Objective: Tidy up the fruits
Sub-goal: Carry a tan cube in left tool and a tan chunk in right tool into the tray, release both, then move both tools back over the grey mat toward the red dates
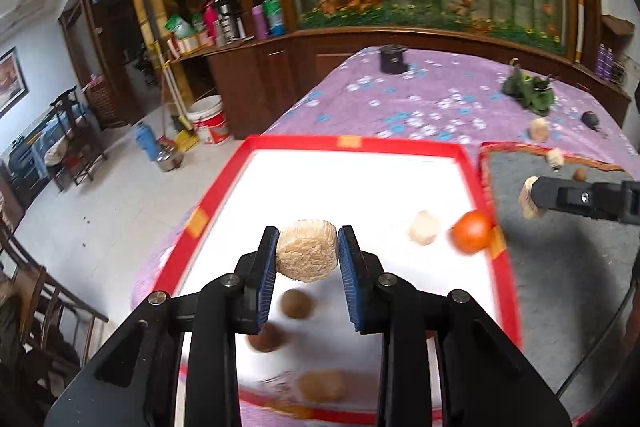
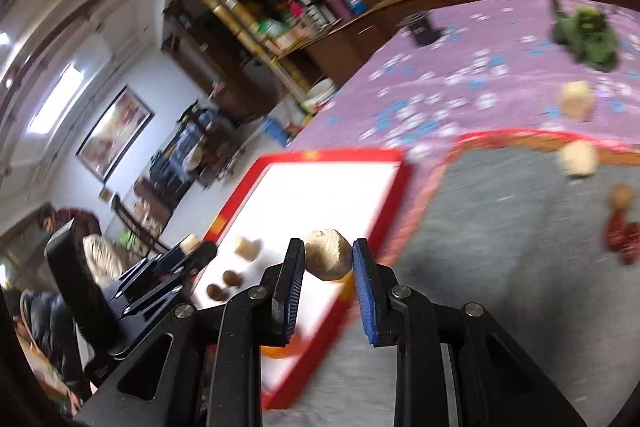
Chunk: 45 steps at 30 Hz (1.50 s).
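Observation:
My left gripper (image 1: 309,234) is shut on a beige, round, spongy piece (image 1: 307,255), held above the white tray with a red rim (image 1: 352,143). On the tray lie a pale piece (image 1: 424,227), an orange fruit (image 1: 472,231) and three brown round fruits (image 1: 296,303). My right gripper (image 2: 328,245) is shut on a beige lumpy piece (image 2: 328,259) over the tray's right rim (image 2: 376,227), next to the grey mat (image 2: 500,247). Each gripper shows in the other's view: the right gripper (image 1: 538,199) and the left gripper (image 2: 192,247).
A purple flowered cloth (image 1: 420,99) covers the table. On it are a black box (image 1: 394,59), a green leafy thing (image 1: 528,93) and a beige piece (image 1: 539,129). The mat holds a beige piece (image 2: 578,157), a brown ball (image 2: 620,197) and a red cluster (image 2: 622,237). The floor drops off at left.

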Available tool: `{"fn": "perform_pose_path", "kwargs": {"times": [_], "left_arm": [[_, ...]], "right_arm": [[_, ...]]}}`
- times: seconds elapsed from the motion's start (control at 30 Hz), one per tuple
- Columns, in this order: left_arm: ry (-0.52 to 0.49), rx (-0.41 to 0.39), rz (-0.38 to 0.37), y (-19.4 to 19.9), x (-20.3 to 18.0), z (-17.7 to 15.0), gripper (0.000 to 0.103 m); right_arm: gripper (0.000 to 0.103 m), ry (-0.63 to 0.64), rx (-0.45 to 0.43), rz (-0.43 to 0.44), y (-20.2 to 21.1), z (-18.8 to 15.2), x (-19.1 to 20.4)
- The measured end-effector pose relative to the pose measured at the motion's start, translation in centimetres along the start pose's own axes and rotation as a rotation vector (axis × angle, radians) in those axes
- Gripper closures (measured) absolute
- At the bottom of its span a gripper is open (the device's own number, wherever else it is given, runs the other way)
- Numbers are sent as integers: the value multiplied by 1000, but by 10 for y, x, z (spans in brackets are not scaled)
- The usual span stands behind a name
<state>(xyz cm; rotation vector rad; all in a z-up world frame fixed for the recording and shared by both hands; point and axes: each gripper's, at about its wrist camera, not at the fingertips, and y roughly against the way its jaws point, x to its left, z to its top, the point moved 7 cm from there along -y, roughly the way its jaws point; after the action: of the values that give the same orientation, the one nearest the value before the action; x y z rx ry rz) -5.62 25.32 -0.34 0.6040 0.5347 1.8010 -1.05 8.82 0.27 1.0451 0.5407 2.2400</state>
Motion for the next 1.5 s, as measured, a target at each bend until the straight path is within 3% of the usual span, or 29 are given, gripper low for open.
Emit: {"fn": "perform_pose_path", "kwargs": {"times": [0.23,0.5,0.57,0.63,0.7,0.77,0.93,1.17,1.43,1.5], "left_arm": [[-24,24,19,-13,13,-16,76],[-10,49,27,-17,22,-25,75],[-9,56,27,-17,23,-26,68],[-12,47,41,-16,25,-24,51],[-30,35,56,-12,23,-23,42],[-44,24,65,-10,21,-20,41],[-71,16,38,-3,8,-16,41],[-112,21,-49,5,-35,-8,40],[-248,-3,-168,18,-118,8,38],[-270,0,-206,20,-138,13,38]], "right_arm": [[78,43,87,0,-42,-26,37],[75,60,139,-22,-64,-39,46],[75,73,141,-32,-64,-41,49],[73,73,143,-28,-63,-40,49],[67,67,136,-22,-60,-39,48],[57,64,129,-17,-57,-36,47],[57,57,85,-31,-36,-29,35],[56,-5,-5,-117,21,-17,-24],[57,-153,-71,-376,102,-11,-157],[61,-199,-70,-400,110,-7,-185]]}}
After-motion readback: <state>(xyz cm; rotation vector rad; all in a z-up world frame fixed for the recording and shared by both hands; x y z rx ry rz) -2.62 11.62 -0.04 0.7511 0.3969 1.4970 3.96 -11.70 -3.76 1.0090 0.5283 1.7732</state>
